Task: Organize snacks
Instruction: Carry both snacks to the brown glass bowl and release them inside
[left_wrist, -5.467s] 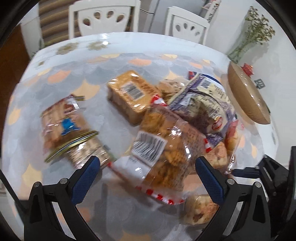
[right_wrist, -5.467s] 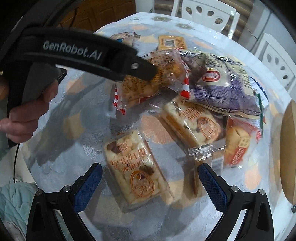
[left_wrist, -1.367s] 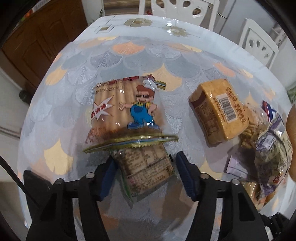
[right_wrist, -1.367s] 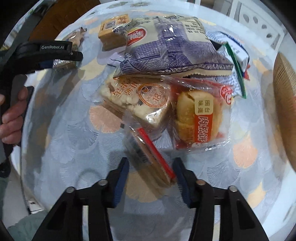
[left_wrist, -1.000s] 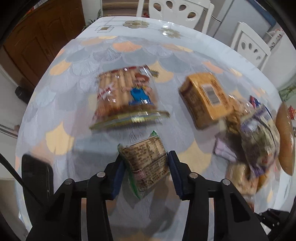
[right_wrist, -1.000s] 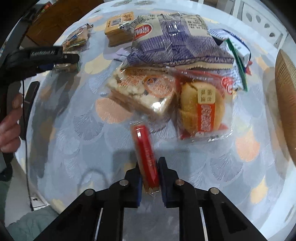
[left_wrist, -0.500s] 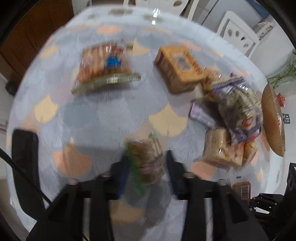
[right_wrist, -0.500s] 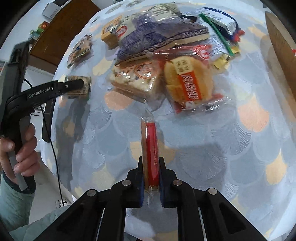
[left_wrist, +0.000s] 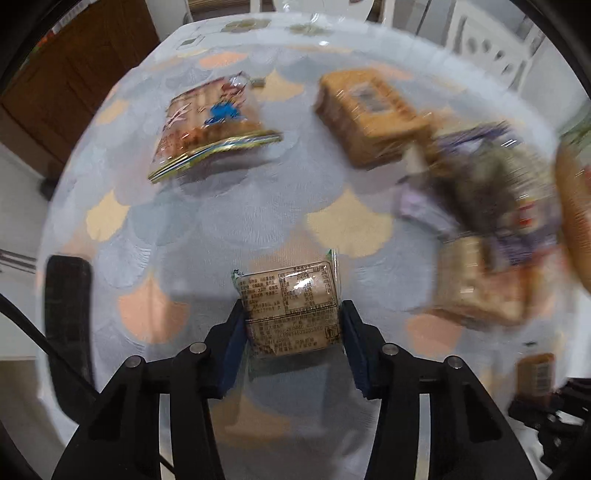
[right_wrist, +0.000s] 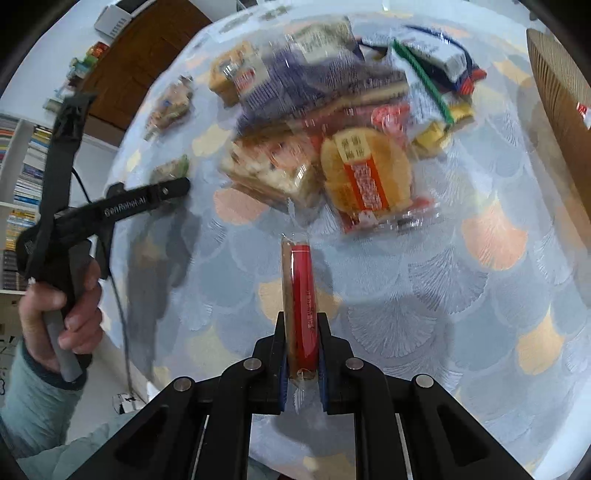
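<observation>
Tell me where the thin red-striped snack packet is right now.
The red-striped packet is clamped edge-on in the right hand-held gripper, low centre of the right wrist view, above the tablecloth and just short of the round orange-labelled cake pack.

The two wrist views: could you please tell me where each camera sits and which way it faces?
Left wrist: on the left tool, facing steeply down at the table; its fingers clamp a label-printed packet.
Right wrist: on the right tool, facing down; it clamps a red-striped packet; the left hand shows.
Shared: the purple bag.
</observation>
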